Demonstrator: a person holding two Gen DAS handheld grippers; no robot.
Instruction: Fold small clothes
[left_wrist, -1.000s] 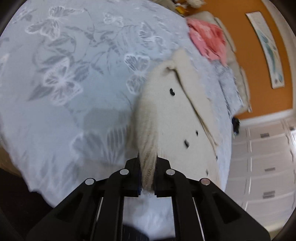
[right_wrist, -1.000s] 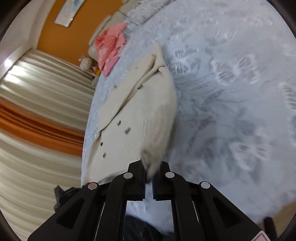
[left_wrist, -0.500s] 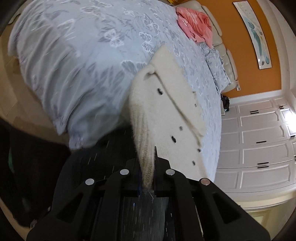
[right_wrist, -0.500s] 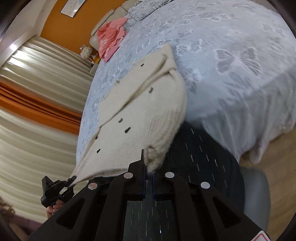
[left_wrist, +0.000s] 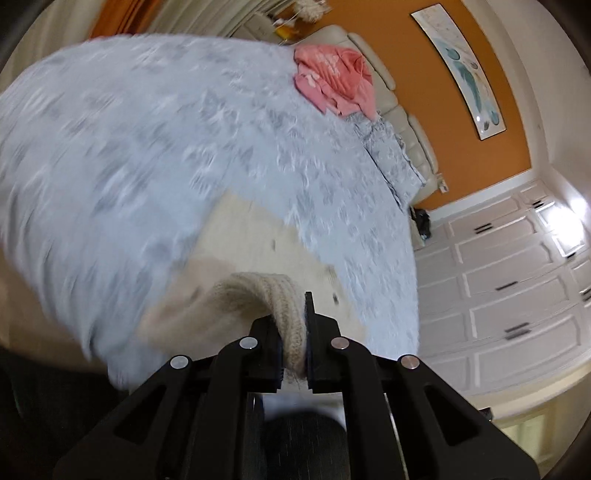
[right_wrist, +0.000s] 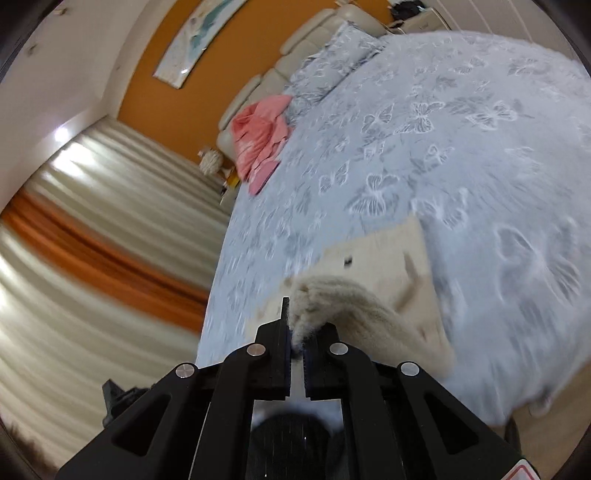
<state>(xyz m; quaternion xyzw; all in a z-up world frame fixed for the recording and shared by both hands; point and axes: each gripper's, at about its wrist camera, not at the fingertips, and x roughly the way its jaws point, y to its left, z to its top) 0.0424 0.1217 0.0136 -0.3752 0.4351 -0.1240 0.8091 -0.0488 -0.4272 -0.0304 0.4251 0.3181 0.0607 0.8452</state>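
1. Left gripper: jaws narrow, clamped on a ribbed knit edge of the cream cardigan. Fabric fills the gap between the fingers.
2. Right gripper: also pinched on the cardigan, on a fuzzy bunched edge. Only a thin slit shows below the fabric.
3. Cardigan body lies flat on the near edge of the bed. From each pinch the knit arches back down toward the flat part. Both views are motion-blurred there; dark specks on the cream panel read as buttons, count unclear.
4. Bedspread: pale grey-blue, butterfly print. Sharp in the right view, smeared in the left.
5. Pink garment is crumpled at the far end of the bed, near the cream padded headboard, well apart from the cardigan.
6. Cardigan's near hem is hidden behind the gripper bodies in both views, so I can't tell how far it overhangs the bed.
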